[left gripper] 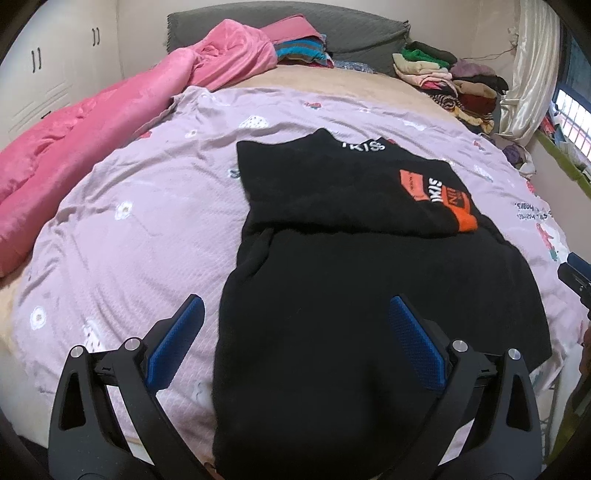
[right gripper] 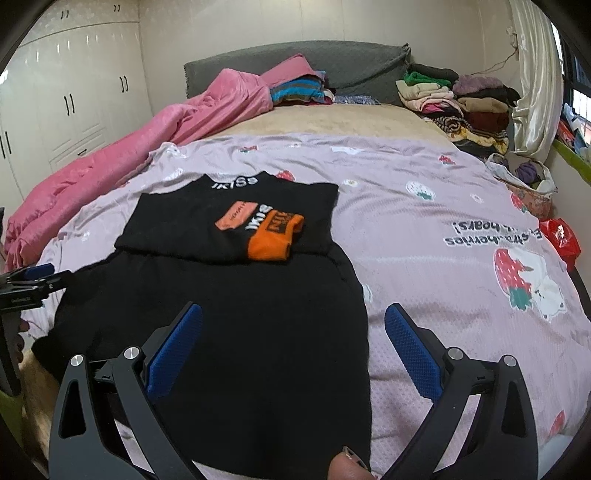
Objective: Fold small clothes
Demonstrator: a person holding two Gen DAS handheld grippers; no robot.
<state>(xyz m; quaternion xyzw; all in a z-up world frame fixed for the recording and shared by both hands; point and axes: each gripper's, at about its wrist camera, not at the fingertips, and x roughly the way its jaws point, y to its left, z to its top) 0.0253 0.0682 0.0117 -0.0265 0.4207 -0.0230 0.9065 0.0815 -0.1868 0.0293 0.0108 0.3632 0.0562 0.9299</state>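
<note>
**Black sweater lying partly folded on the bed, both grippers spread and empty**

Left wrist view: the left gripper (left gripper: 296,308) is hovering with its blue-padded fingers (left gripper: 177,343) spread wide, holding nothing. The left finger is sitting over the lilac strawberry-print sheet (left gripper: 122,236); the right finger is sitting over the black sweater (left gripper: 332,295), so the garment's left edge is running up between the two. Ahead of the fingertips, the sleeves are lying folded across the sweater's chest, one orange cuff (left gripper: 466,220) showing toward the right. Far left of the fingers, a pink fleece blanket (left gripper: 92,136) is bunching along the bed's edge. Far ahead and right, a pile of folded clothes (left gripper: 450,85) is sitting beside the grey headboard (left gripper: 354,33).

Right wrist view: the right gripper (right gripper: 293,315) is likewise spread wide, gripping nothing. Its left finger is sitting over the sweater's lower body, its right finger over bare sheet, the garment's right edge lying between them. A fingertip of the person's hand (right gripper: 347,467) is showing at the bottom edge. A red bag (right gripper: 561,236) is lying far right.
</note>
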